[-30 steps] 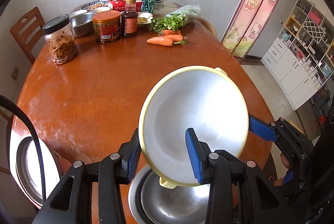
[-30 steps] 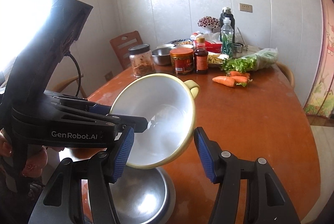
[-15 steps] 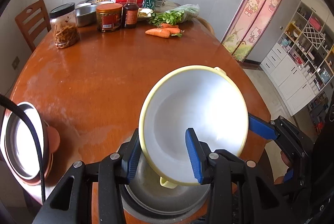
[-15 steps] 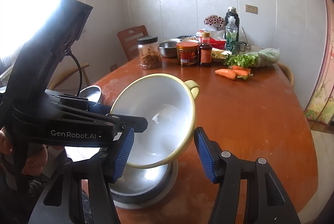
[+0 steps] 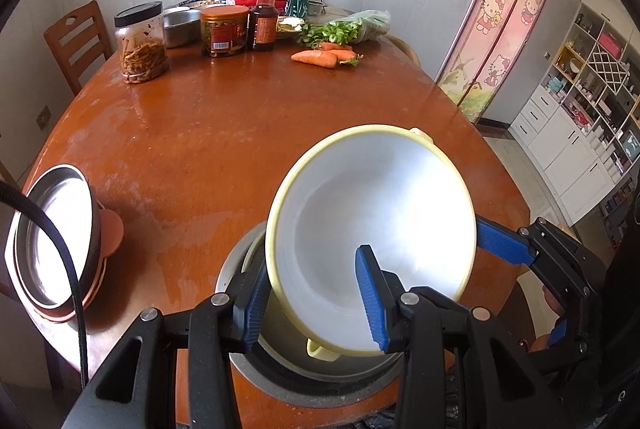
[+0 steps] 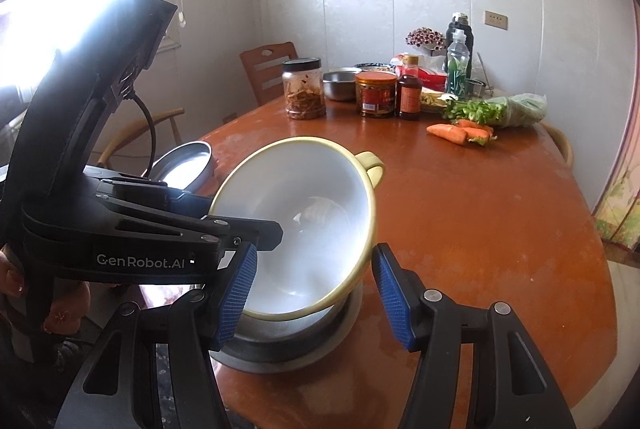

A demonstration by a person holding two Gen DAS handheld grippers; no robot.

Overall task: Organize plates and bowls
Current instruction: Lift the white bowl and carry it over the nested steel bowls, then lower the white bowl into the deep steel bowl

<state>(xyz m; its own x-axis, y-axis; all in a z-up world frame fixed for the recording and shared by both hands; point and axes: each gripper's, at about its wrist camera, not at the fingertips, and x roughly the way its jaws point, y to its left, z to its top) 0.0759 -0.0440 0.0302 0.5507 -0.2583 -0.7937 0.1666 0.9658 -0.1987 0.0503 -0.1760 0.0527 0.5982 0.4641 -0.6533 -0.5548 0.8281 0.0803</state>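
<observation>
The round brown bench (image 5: 224,133) has jars and carrots (image 5: 324,56) at the far side, well away from the near edge where the dishes are. Both grippers hold the yellow bowl (image 5: 372,225) tipped up just over the steel bowl (image 6: 296,341); the left gripper (image 5: 312,303) has its jaws clamped on the near rim, and the right gripper (image 6: 314,295) has its jaws clamped on the rim at the other side. I think two grips keep the big bowl steady so it can sit inside the steel one, and the stack of plates (image 5: 52,245) waits near the left edge.
</observation>
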